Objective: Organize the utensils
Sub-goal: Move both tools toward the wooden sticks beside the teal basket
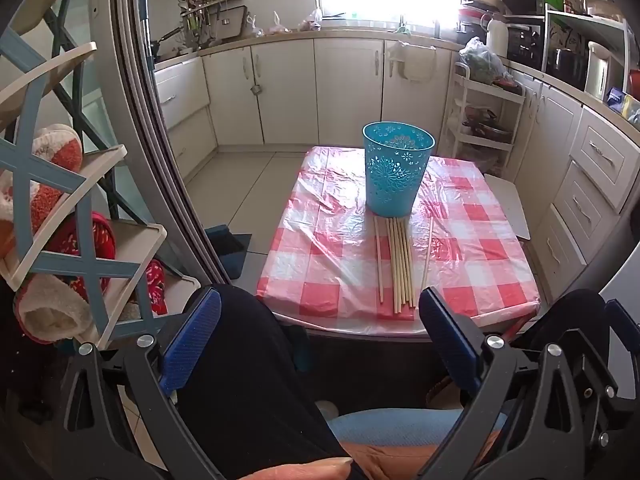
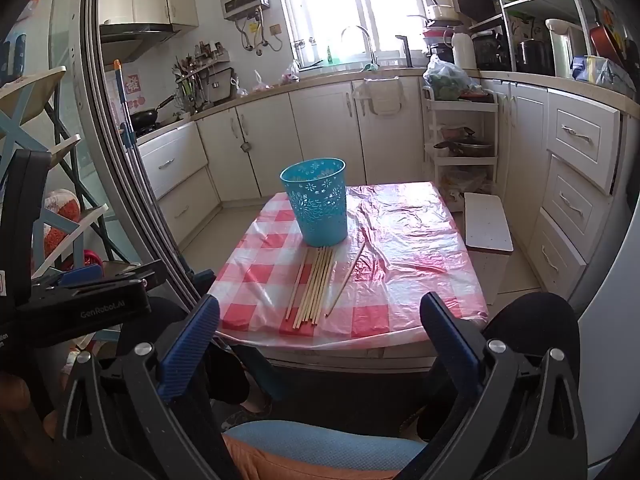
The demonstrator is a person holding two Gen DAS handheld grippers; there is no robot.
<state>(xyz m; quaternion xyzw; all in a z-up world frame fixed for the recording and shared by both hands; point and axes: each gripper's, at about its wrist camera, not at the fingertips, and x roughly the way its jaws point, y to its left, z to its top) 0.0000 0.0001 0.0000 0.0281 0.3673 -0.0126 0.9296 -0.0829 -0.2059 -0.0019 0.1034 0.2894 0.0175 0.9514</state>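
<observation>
pale wooden chopsticks (image 1: 396, 264) are laid in a loose bundle on the red-and-white checked plastic tablecloth (image 1: 320, 248), their far ends just beside the base of the upright turquoise perforated plastic cup (image 1: 396, 172). their long axis is seen to run away from the viewer, roughly in line with both claws. one stick (image 2: 346, 276) is set apart on the right. the left gripper (image 1: 320, 340) and the right gripper (image 2: 320, 340) are both held released, jaws wide and empty, short of the table's near edge. the bundle is judged nearer the right gripper's centre line.
</observation>
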